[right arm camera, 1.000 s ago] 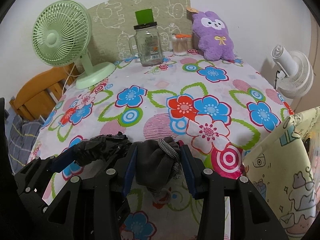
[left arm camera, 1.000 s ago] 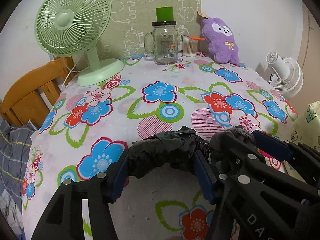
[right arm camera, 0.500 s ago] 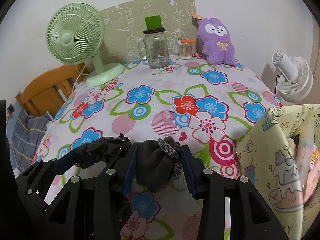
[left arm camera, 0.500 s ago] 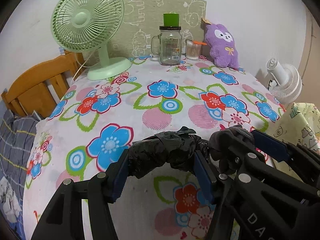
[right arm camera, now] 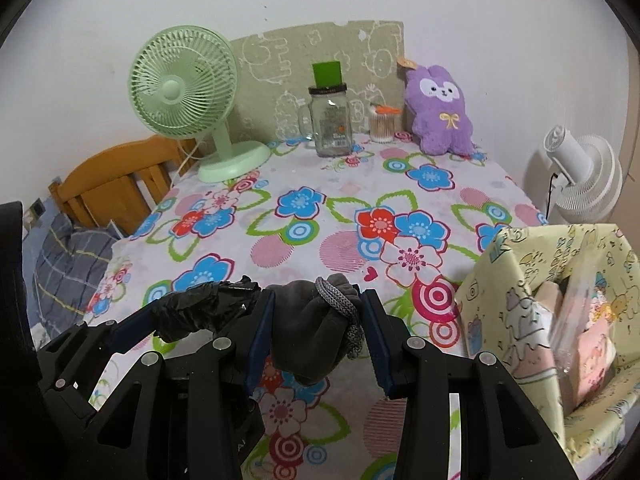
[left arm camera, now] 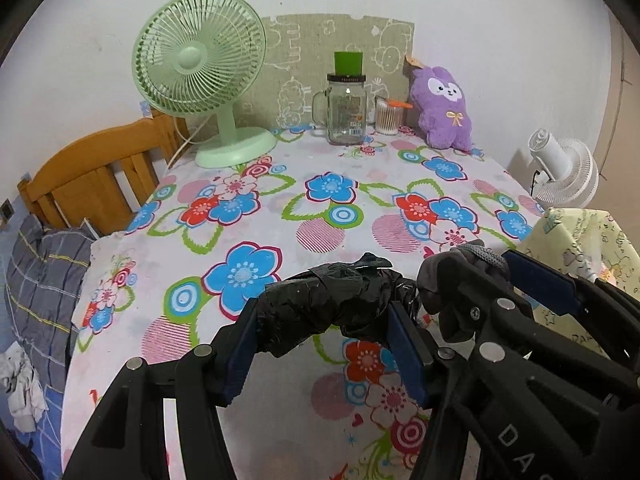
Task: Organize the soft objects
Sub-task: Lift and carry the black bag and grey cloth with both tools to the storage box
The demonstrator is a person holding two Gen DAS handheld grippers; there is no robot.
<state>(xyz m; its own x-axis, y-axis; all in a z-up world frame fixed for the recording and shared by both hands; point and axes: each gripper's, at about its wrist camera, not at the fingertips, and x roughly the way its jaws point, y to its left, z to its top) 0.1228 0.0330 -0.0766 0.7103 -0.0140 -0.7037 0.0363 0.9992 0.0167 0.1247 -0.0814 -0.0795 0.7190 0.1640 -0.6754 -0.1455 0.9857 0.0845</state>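
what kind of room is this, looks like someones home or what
Most likely a bedroom in a home. A wooden headboard with checked bedding stands beside a table under a flowered cloth, which carries a green desk fan and a purple plush toy.

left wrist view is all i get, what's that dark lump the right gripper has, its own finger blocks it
observer: The right gripper is shut on a soft grey fleece bundle with a knitted grey band on it, pinched between both blue pads.
operator: ok and the yellow bin on the right, i only see its outside, anything in it
observer: The yellow cartoon-print fabric bin is open at the top. Pale pink soft things lie inside it, partly behind clear plastic wrap.
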